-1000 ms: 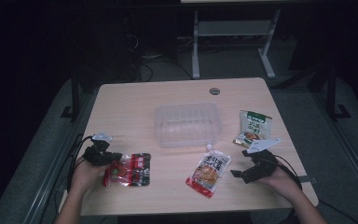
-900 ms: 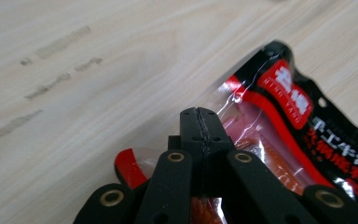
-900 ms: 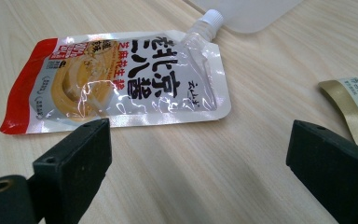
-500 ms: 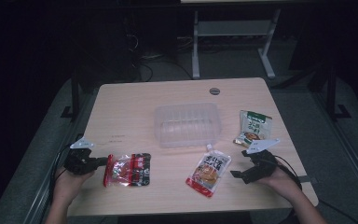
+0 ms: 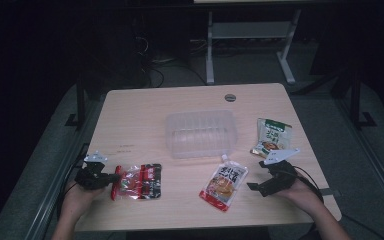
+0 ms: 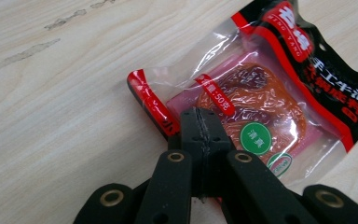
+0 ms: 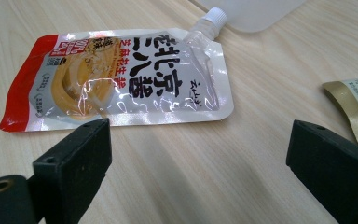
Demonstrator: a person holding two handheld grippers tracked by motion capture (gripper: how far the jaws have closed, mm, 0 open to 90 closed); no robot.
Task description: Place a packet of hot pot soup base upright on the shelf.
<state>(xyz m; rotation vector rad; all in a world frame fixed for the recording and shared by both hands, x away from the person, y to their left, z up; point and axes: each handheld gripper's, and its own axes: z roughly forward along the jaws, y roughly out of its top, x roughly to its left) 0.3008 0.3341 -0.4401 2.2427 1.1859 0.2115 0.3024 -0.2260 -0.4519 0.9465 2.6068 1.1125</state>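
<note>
My left gripper (image 6: 200, 128), jaws pressed together, pinches the near edge of the glossy red-and-black packet (image 6: 270, 93), which lies flat at the table's (image 5: 130, 115) front left. The clear ribbed tub (image 5: 200, 132) at centre is empty, so I judge nothing sorted yet. My right gripper (image 7: 198, 158), jaws spread, holds nothing beside the shiny spouted pouch (image 7: 121, 79); a green sachet (image 5: 272, 136) lies farther right.

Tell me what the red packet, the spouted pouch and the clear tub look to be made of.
Red packet: thin glossy plastic film, probably; part clear, with wrinkles and glare. Spouted pouch: shiny printed laminate film, likely plastic, with a clear neck and white screw cap. Clear tub: translucent rigid plastic by its ribbed walls, though the dim high view leaves the finish open.
</note>
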